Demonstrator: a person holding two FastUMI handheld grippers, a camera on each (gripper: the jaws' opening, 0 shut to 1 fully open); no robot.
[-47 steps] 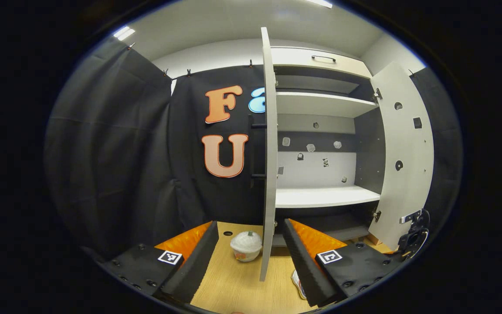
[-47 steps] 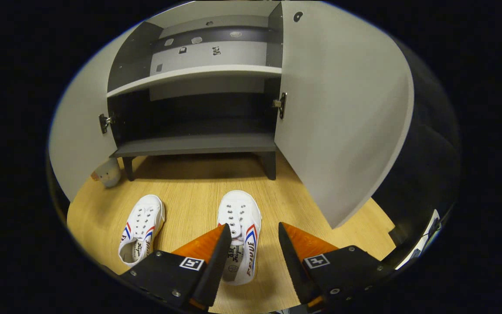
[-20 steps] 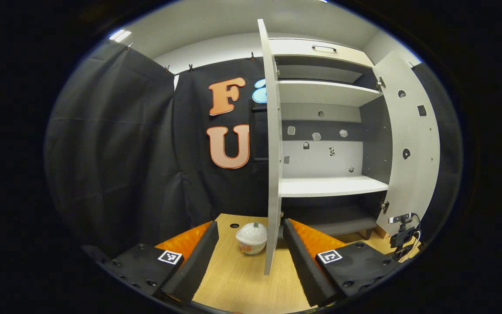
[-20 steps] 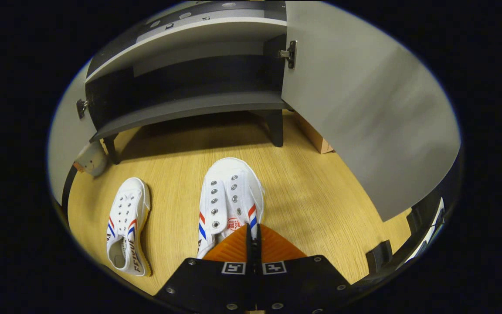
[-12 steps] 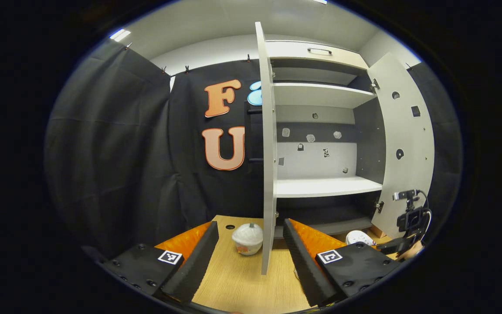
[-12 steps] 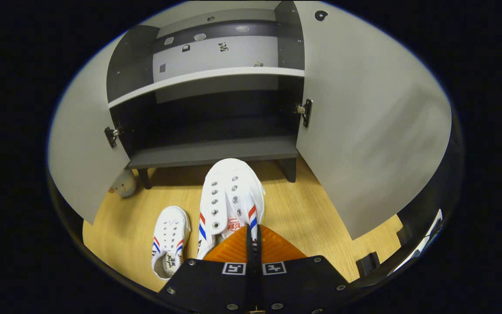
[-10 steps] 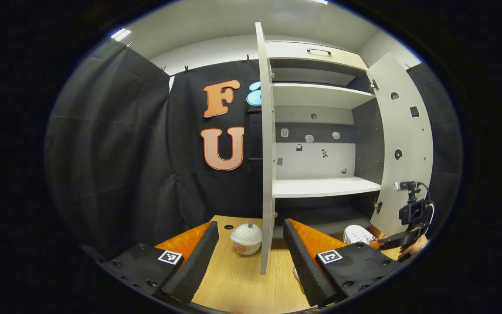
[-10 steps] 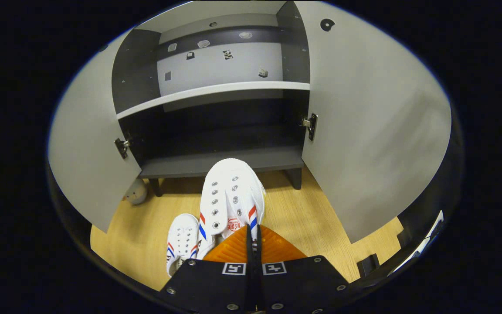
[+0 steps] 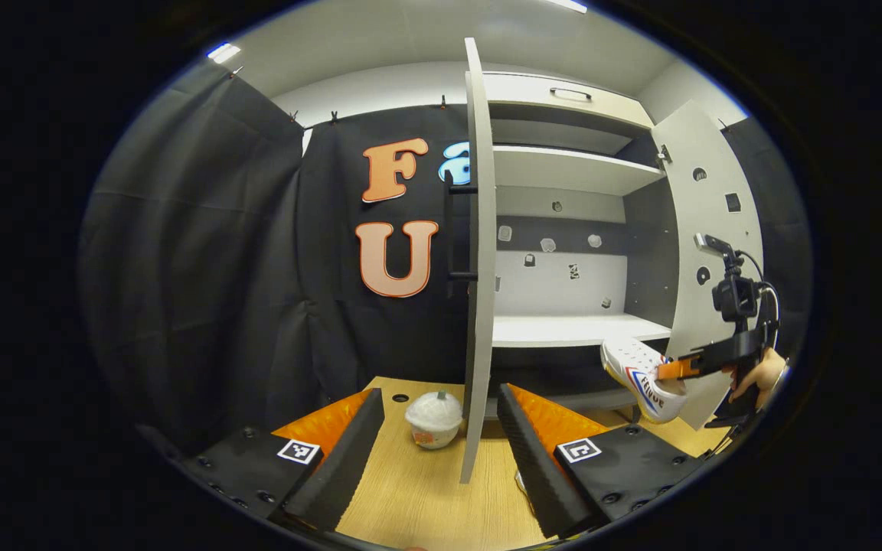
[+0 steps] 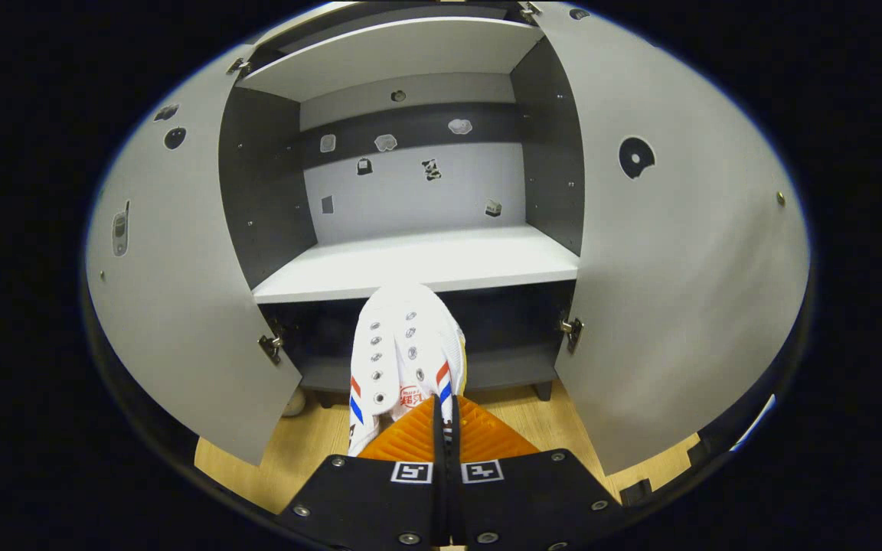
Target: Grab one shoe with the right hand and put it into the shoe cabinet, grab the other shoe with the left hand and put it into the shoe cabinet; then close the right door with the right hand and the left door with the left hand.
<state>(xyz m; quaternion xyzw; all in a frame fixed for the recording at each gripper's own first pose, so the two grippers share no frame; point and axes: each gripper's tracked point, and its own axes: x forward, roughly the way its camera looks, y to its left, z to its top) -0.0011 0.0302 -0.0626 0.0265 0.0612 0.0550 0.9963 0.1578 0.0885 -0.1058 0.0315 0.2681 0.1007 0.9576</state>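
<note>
Wood floor [image 9: 418, 490], black cloth wall [image 9: 204, 275]

shoe [image 10: 404, 344] before shoe cabinet [image 10: 418, 264] shelf | between open doors

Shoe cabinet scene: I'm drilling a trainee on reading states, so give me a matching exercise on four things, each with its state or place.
Things:
1. white shoe
2. left tool
3. cabinet doors
4. small round pot

States:
A. swung open
B. standing on the wooden floor
C. held off the floor by the right tool
D. open, holding nothing

Pairs: 1-C, 2-D, 3-A, 4-B
</note>
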